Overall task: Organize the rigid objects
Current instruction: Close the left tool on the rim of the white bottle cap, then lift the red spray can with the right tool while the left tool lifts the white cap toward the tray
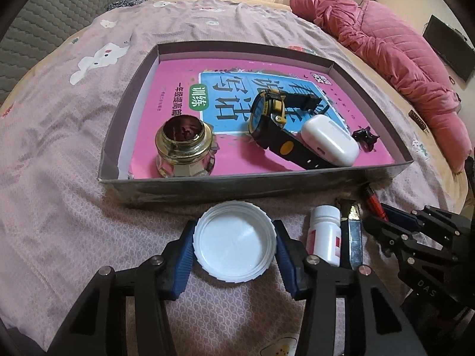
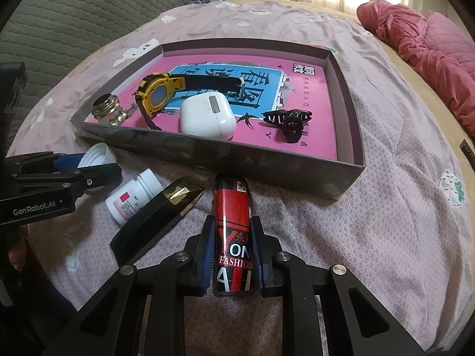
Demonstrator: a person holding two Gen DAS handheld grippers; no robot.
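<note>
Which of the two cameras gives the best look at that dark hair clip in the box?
The right wrist view. There the hair clip lies whole and unblocked on the pink book inside the box, its teeth visible. In the left wrist view the clip is small, near the box's right side, partly behind the white case.

The bed (image 1: 59,148) carries a tray (image 1: 237,184), cap (image 1: 234,241), pill bottle (image 1: 325,234) and lighter (image 2: 234,225).

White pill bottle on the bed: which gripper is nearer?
Left. The left gripper, around the white lid, sits right beside the pill bottle. The right gripper is further off, beyond the black box.
</note>
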